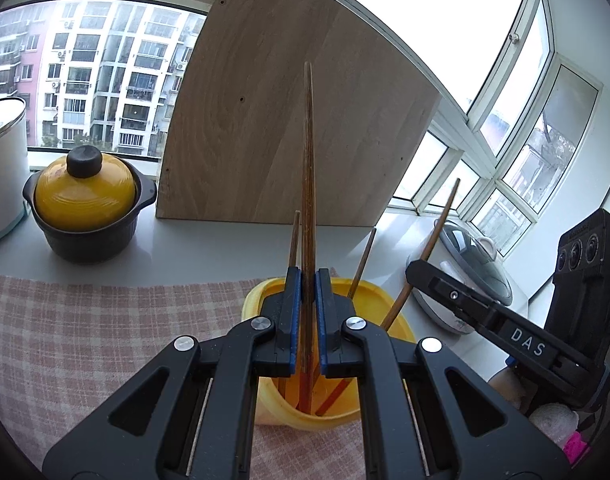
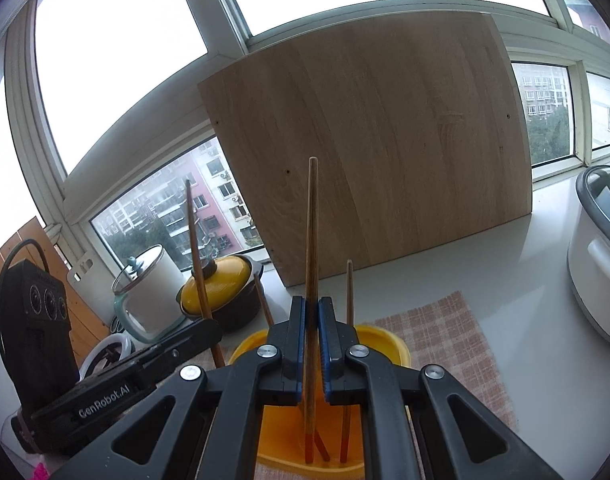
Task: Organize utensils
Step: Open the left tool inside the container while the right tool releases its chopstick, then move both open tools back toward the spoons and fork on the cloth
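A yellow cup (image 1: pixel 254 304) (image 2: pixel 389 336) stands on a pink checked cloth (image 1: pixel 85 340) (image 2: pixel 445 328) and holds several wooden chopsticks. My left gripper (image 1: pixel 308 276) is shut on one upright chopstick (image 1: pixel 308 152) whose lower end is inside the cup. My right gripper (image 2: pixel 312 304) is shut on another chopstick (image 2: pixel 312 220) that also reaches down into the cup. In the left wrist view the right gripper (image 1: pixel 412 270) comes in from the right, gripping its tilted chopstick (image 1: pixel 441 220). In the right wrist view the left gripper (image 2: pixel 214 326) shows at the left with its chopstick (image 2: pixel 194 240). Loose chopsticks (image 1: pixel 365 256) (image 2: pixel 349 292) lean in the cup.
A large wooden board (image 1: pixel 289 120) (image 2: pixel 385 152) leans against the window behind the cup. A yellow-lidded black pot (image 1: pixel 85 208) (image 2: pixel 221 288) and a white glass-lidded pot (image 2: pixel 149 288) stand at the left. A white cooker (image 2: pixel 597 264) (image 1: pixel 477 272) stands at the right on the white counter.
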Demonstrator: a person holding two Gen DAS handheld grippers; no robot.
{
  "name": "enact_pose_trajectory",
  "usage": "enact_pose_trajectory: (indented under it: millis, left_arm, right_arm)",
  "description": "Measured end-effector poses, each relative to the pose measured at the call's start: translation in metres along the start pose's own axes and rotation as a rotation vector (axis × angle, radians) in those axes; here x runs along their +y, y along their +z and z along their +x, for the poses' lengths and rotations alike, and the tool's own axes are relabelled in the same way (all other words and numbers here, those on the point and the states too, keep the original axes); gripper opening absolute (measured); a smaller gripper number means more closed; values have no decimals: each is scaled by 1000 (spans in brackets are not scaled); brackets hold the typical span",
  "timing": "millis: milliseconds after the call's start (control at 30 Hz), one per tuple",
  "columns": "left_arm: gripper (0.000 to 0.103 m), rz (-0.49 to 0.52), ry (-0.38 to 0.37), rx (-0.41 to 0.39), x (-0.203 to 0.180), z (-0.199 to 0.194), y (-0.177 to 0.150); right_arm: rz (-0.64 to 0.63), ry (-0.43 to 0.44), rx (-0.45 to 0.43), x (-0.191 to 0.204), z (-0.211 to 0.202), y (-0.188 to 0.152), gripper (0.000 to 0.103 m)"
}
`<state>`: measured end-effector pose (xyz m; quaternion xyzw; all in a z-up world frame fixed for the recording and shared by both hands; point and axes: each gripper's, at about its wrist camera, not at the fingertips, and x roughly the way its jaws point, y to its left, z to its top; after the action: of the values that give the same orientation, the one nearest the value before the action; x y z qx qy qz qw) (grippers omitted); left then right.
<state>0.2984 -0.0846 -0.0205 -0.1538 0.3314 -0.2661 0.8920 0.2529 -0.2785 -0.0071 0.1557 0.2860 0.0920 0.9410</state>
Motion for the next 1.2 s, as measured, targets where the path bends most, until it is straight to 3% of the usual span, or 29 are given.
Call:
enact_pose_trajectory:
  millis: [267,300,400,433,867,1000,1067,1133,1200]
  left_arm:
    - [5,13,-7,31,-3,-7,-8]
    - [5,14,-6,34,-3,-8,-9]
    - [11,23,3,38,-4,-14,-11]
    - [13,25,4,36,-4,-16,-12]
    - [14,60,44,26,-5,-54,-31]
    - [14,89,85,29,-4,-71,-41]
    - [14,95,107,32,0,-81,-47]
    - [32,93,125,39,4,-89,-53]
    - [37,87,141,46,9,-98,-60]
  right_arm:
    - [16,28,53,-3,-9,-25,6]
    - [13,29,59,-4,-11,-28,8]
    - [3,19,57,-6,-19,-35,29]
    - [3,14,55,-7,-22,-36,30]
    - [18,12,48,-12,-64,-58,32]
    - [-14,11,27,-9,-81,-68,53]
    - [-29,10,23,-9,-86,-72,55]
    - [-48,12,34,-9,-91,-78,64]
    - [-59,21,41,-9,-95,-83,67]
